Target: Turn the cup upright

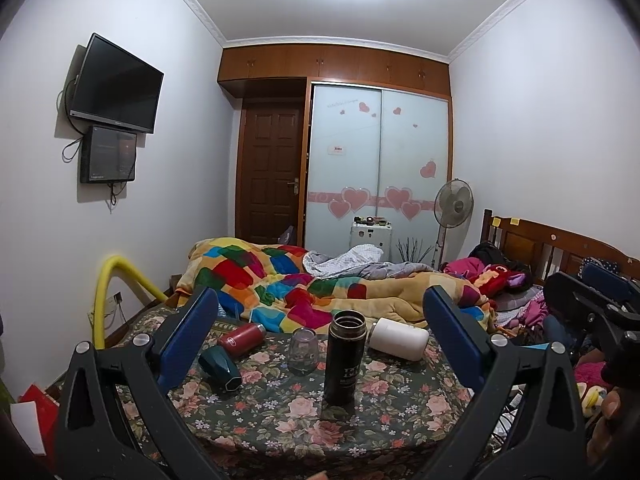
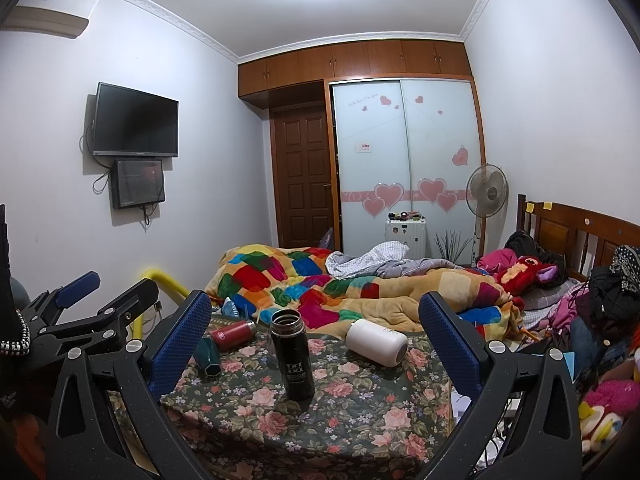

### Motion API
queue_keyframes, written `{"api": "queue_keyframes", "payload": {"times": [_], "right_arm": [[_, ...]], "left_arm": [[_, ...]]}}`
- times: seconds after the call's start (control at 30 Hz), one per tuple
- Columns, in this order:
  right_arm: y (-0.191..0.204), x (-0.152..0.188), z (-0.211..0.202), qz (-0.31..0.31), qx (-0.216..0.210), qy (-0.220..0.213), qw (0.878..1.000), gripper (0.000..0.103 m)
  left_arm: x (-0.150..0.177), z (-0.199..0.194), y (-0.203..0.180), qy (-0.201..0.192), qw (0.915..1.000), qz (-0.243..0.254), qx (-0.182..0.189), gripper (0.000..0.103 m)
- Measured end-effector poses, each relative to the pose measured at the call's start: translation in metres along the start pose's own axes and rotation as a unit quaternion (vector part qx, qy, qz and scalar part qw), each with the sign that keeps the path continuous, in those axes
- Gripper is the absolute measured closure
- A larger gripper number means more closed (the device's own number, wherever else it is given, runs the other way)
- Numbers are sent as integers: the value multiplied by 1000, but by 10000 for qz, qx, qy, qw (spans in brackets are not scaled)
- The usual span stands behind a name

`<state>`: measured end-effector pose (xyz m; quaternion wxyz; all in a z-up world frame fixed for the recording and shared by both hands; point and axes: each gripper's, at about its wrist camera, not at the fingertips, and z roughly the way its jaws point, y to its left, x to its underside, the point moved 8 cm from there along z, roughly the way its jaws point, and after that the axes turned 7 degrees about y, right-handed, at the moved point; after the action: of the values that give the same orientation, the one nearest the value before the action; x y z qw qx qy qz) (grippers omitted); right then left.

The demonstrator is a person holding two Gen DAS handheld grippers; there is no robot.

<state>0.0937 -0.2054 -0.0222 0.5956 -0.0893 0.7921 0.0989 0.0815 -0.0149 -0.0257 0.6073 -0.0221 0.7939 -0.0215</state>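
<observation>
1 upright black flask [image 1: 345,356], 4 toppled cups

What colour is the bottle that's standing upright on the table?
Black, with white lettering on its side. The bottle shows best in the right wrist view.

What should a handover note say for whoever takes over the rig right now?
Left gripper: open, empty, held back from the table.
Right gripper: open, empty, also held back.
Black flask: standing upright, mouth open, mid-table.
On their sides: white cup at the back right, red bottle and green cup at the left.
Clear glass: looks mouth-down behind the flask.
Left: stand up the remaining ones.
</observation>
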Motion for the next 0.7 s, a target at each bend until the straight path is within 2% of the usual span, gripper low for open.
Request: {"api": "queue_keyframes", "payload": {"times": [0.7], "right_arm": [[4,0,6,0,23,90,10000,0]], "left_arm": [[3,5,3,121,9999,-52,40,0]]}}
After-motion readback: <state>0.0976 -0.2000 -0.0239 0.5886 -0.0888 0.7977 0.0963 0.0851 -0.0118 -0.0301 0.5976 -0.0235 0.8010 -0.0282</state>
